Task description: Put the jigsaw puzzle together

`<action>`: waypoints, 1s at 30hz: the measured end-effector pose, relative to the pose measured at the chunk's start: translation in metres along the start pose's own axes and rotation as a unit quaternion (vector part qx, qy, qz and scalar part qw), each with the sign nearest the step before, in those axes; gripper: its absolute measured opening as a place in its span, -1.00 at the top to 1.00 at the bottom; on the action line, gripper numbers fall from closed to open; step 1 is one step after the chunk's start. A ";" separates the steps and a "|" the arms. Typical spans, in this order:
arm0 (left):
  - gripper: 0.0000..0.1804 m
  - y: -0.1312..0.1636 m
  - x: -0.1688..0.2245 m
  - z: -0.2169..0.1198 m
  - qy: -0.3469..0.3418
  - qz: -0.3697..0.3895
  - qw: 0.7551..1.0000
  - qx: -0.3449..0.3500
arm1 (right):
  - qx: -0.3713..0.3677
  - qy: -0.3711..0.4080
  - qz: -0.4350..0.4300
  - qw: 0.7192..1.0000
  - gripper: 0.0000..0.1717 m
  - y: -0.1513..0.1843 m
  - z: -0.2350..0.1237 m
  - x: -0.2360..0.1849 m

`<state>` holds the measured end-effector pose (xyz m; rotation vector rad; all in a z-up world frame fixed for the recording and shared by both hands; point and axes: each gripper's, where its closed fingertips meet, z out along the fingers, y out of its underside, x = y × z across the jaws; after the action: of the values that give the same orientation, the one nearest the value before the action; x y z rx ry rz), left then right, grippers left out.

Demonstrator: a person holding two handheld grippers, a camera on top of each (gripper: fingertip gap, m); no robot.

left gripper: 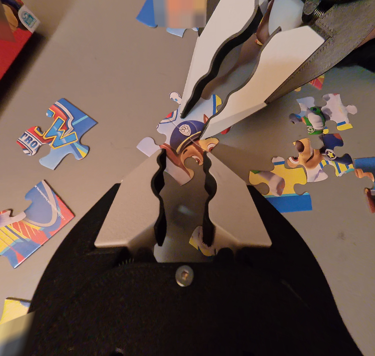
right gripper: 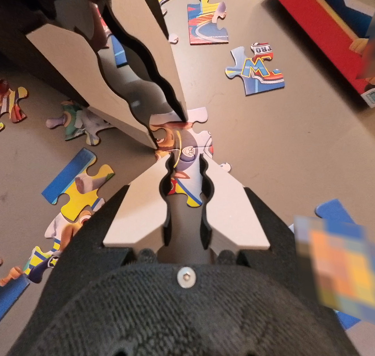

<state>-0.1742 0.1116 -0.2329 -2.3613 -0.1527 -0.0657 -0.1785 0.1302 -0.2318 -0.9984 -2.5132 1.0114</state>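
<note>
LEFT GRIPPER: the left gripper (left gripper: 184,154) is down over a puzzle piece showing a dog's eye and muzzle (left gripper: 176,173), jaws parted, one fingertip (left gripper: 161,155) over the piece's left side and the other at its right side; the piece lies flat and runs wider than the gap, so nothing is clamped
RIGHT GRIPPER: the right gripper (right gripper: 186,155) comes in from the opposite side, jaws likewise parted, tips set on the piece with the blue cap and badge (left gripper: 183,130); it grips nothing either
THE TWO PIECES: they lie flat and touching, with a thin seam across the cap where they meet, so the picture reads across both
CONTACT: the tips look to rest on the printed faces, but whether they press cannot be told
AROUND THEM: on the left gripper's left lie a lettered piece (left gripper: 58,133) and a blue and red corner piece (left gripper: 34,220), both well apart; to its right, a yellow and blue piece (left gripper: 284,186), a tan dog piece (left gripper: 316,159) and a green one (left gripper: 322,117)
FARTHER OUT: a red box (left gripper: 12,42) sits beyond the lettered piece
SURFACE: a plain grey-beige tabletop (left gripper: 101,72); none of its edges shows
</note>
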 end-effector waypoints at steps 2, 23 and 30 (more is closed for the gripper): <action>0.63 0.000 0.000 0.001 -0.001 0.001 1.000 -0.002 | 0.000 -0.001 0.000 1.000 0.73 0.000 0.000 0.000; 0.66 0.000 -0.001 0.001 -0.005 -0.015 1.000 0.001 | -0.004 -0.002 -0.029 1.000 0.52 0.010 -0.008 0.001; 0.57 0.000 0.004 0.000 0.004 -0.016 1.000 -0.009 | -0.006 0.001 -0.033 0.999 0.50 0.009 -0.007 0.017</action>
<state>-0.1698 0.1116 -0.2327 -2.3763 -0.1870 -0.0927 -0.1831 0.1494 -0.2334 -0.9134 -2.5349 0.9777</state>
